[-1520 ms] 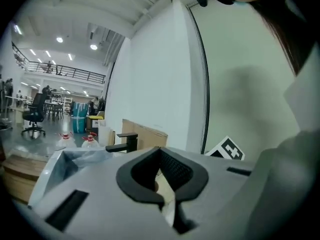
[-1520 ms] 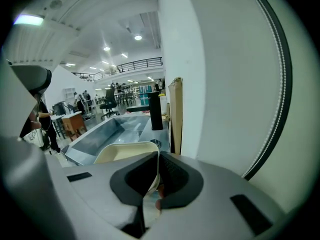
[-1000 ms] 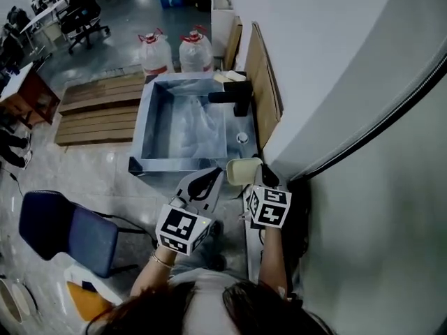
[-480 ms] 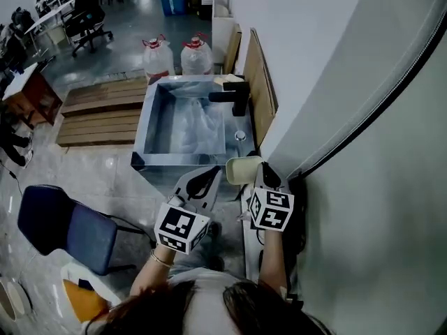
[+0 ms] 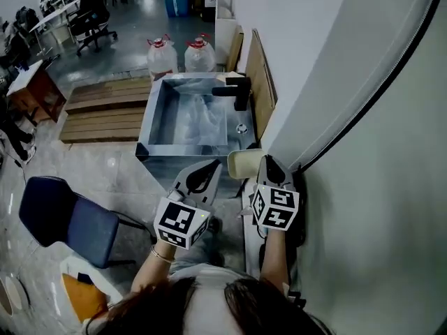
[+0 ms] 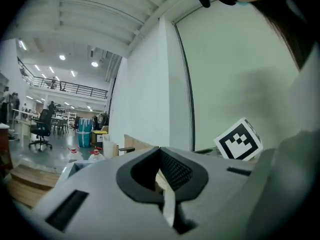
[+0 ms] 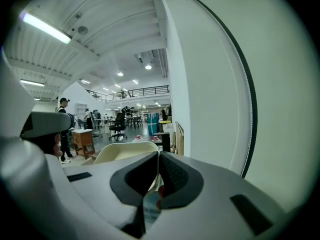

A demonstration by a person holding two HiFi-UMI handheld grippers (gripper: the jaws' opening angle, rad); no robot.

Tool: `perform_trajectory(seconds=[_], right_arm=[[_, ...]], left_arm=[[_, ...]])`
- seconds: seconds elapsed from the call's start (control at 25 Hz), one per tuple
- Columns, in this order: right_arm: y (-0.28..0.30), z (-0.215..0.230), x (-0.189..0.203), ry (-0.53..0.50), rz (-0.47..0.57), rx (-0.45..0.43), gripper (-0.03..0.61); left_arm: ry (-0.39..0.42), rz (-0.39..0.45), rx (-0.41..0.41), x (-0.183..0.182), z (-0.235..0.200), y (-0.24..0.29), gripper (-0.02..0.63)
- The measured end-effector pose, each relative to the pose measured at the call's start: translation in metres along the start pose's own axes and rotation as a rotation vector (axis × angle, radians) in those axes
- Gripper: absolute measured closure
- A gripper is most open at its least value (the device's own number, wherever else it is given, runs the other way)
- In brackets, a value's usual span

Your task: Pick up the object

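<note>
A pale cream dish [image 5: 242, 164] with rounded corners hangs in the air just in front of the sink, and my right gripper [image 5: 266, 167] is shut on its rim. In the right gripper view the dish [image 7: 122, 152] stands out to the left of the closed jaws, with the gripper [image 7: 158, 155] clamped on its edge. My left gripper [image 5: 207, 170] floats beside it on the left, shut with nothing in it. In the left gripper view its jaws [image 6: 160, 153] meet at the tips, and the right gripper's marker cube [image 6: 239, 140] shows to the right.
A metal sink [image 5: 149, 128] with a black faucet [image 5: 235, 92] stands ahead against the white wall [image 5: 314, 68]. Two water bottles [image 5: 163, 56] and a wooden pallet [image 5: 105, 107] lie beyond and to the left. A blue chair [image 5: 61, 219] stands at my left.
Both grippers and the cream dish have shifted slightly up in the head view, towards the sink; the head view itself has drifted too. The grip on the dish is unchanged.
</note>
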State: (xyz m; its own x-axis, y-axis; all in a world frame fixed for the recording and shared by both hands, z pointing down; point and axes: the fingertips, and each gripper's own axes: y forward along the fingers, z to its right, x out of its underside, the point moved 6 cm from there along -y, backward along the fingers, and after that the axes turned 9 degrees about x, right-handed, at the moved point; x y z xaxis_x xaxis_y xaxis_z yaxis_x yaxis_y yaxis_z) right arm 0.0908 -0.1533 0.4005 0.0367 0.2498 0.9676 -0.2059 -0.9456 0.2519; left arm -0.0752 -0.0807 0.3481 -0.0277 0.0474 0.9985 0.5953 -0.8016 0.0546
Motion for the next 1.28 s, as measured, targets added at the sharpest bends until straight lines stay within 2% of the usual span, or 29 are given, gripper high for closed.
perform_trajectory(seconds=[0.84,1.28], right_arm=[[-0.084,0.005,-0.023,0.002,0.122,-0.02,0.546],[-0.112,0.01,-0.028,0.013,0.174,-0.035,0.546]], left_arm=[[0.03,0.043,-0.009,-0.015,0.052,-0.036,0.606],[0.064,0.038,-0.026,-0.019,0.072,-0.047,0.606]])
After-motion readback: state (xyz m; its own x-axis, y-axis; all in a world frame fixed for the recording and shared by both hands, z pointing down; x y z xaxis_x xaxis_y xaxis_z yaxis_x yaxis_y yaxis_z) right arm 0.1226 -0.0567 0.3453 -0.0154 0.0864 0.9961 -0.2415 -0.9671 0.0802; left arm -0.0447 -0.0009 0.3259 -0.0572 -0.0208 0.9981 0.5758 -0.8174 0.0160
